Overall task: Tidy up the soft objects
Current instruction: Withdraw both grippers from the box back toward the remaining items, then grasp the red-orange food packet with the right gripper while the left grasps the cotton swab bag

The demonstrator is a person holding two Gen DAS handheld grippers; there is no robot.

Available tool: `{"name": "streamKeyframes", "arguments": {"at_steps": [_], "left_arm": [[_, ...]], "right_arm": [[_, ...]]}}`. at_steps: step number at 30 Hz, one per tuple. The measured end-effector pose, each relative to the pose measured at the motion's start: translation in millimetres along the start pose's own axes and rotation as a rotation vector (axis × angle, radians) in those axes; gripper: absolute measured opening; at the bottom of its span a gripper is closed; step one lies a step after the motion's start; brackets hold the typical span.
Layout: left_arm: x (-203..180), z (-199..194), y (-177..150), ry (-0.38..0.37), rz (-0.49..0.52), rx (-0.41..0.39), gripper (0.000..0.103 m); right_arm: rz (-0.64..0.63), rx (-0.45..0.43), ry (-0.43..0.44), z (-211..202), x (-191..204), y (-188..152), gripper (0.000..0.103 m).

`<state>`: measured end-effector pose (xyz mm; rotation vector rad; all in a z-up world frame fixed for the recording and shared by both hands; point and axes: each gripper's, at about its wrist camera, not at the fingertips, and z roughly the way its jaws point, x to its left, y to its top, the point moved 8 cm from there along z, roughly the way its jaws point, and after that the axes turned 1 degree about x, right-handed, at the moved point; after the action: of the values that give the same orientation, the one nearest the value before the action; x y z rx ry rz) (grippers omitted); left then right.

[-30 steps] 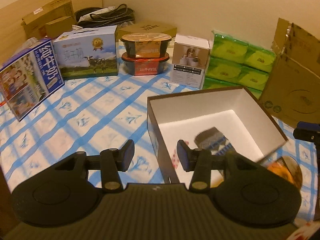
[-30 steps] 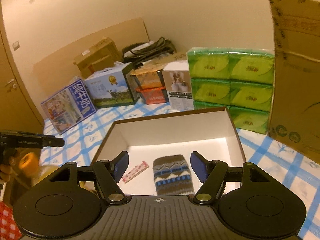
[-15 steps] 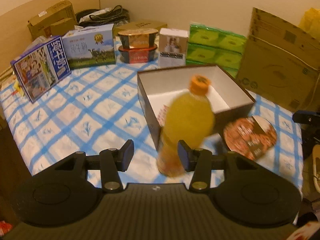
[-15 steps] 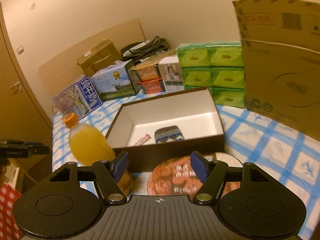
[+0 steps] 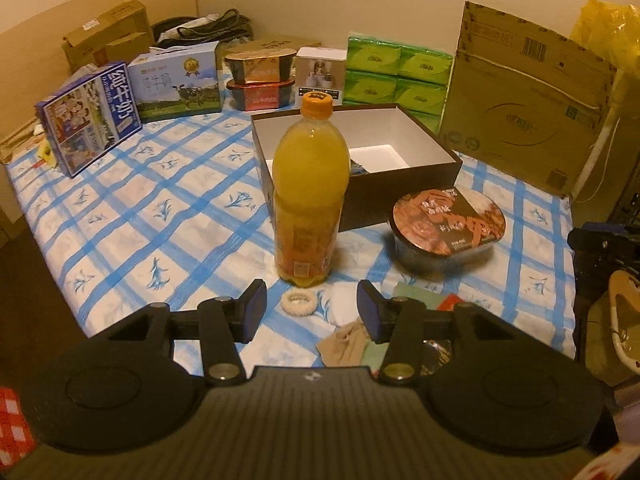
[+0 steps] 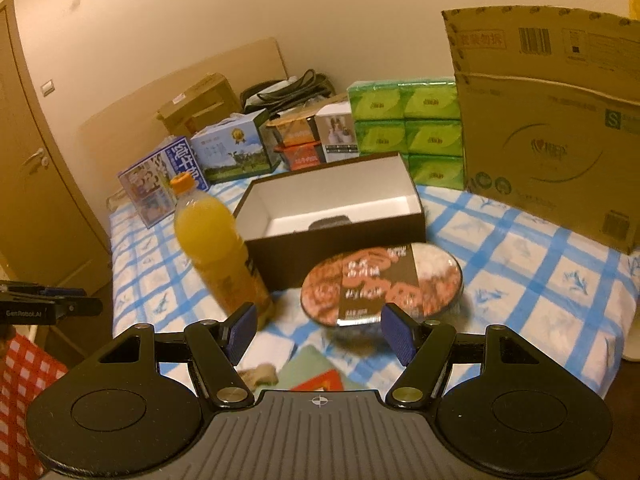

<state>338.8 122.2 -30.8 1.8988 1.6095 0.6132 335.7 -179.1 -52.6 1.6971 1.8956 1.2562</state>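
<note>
Both grippers, left (image 5: 308, 309) and right (image 6: 318, 334), agape, empty; I judge next: fetch cream fuzzy hair-ring (image 5: 298, 301), near bed edge, for brown white-lined box (image 5: 404, 184).

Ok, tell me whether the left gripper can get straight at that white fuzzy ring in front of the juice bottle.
Probably yes. The left gripper is open and empty, and the white fuzzy ring lies on bare cloth just ahead of its fingertips. The juice bottle stands behind the ring, not across the path.
</note>
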Motion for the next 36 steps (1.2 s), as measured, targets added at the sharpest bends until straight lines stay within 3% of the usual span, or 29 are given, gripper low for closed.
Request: {"name": "streamKeyframes", "arguments": {"at_steps": [9, 20, 29, 36], "left_arm": [[-24.5, -19.4, -30.2, 0.019, -0.011, -0.011, 0.047], [-41.2, -4.6, -80.9, 0.02, -0.051, 0.046, 0.047], [-30.7, 14.7, -103.2, 0.06, -0.077, 0.06, 0.047], [-20.1, 34.4, -119.1, 0.081, -0.085, 0.083, 0.047]], "right_arm": [[0.056, 0.036, 0.025, -19.2, 8.6, -38.1, 0.068], [0.078, 0.113, 0.051, -14.7, 21.4, -85.5, 0.068], [0.092, 0.159, 0.067, 7.6, 17.5, -106.5, 0.068], [0.194, 0.192, 0.068, 36.5, -4.9, -134.4, 0.068]]}}
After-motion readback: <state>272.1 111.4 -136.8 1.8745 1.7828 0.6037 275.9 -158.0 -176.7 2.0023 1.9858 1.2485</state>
